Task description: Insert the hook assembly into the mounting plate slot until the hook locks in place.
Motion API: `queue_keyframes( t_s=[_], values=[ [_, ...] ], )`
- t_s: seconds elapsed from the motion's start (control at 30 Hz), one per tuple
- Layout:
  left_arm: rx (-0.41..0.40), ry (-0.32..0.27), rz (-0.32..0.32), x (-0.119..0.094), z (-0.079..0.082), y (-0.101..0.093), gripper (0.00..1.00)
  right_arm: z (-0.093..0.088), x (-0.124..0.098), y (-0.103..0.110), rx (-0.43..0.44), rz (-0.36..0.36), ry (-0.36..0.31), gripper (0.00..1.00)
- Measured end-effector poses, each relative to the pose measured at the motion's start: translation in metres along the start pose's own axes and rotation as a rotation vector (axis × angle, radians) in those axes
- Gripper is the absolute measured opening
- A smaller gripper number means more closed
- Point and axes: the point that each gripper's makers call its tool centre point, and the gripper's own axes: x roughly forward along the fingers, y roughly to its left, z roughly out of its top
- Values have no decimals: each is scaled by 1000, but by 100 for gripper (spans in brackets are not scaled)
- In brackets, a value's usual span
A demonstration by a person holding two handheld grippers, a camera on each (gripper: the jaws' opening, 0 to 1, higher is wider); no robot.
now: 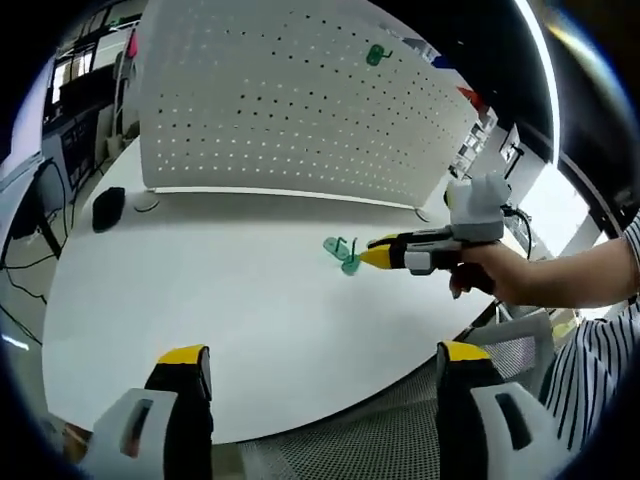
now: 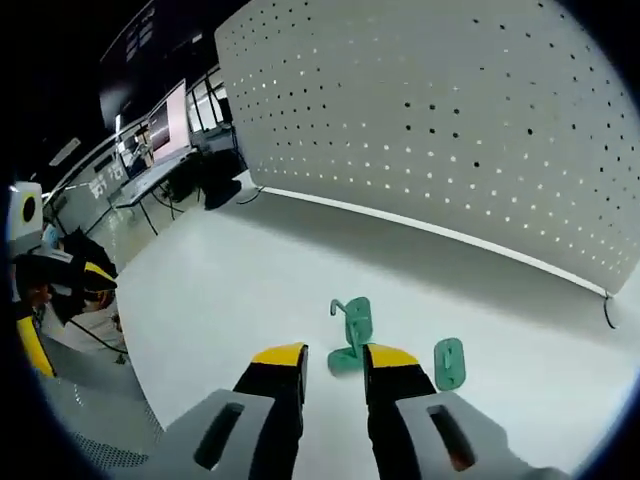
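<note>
A white pegboard [image 1: 300, 100] [image 2: 450, 120] stands upright at the far side of the white table [image 1: 200, 300]. One green hook [image 1: 375, 55] hangs high on it. A green hook assembly [image 2: 355, 322] [image 1: 340, 248] stands on the table, its foot right at the tips of my right gripper [image 2: 335, 357] [image 1: 372, 257], whose jaws are narrowed with a gap still showing. A flat green piece [image 2: 449, 362] lies just right of it. My left gripper [image 1: 322, 358] hovers over the table's near edge, jaws wide apart and holding nothing.
A black object [image 1: 108, 205] lies on the table's far left. A mesh chair [image 1: 330, 445] sits below the near edge. A person's hand [image 1: 495, 272] holds the right gripper. Desks with monitors [image 2: 165, 120] stand beyond the table.
</note>
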Motion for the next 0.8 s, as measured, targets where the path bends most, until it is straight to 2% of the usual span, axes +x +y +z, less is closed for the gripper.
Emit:
queue_keyframes(
  t_s=[0.2,0.37,0.8],
  values=[
    [-19,-3,12,-2,-2,5,95,-1,14,-7,3,-17,22,19],
    [-39,-5,24,-2,-3,12,94,2,22,-8,-3,-16,32,14],
    [-47,0,32,-1,-2,15,94,6,31,-8,8,-25,47,9]
  ],
)
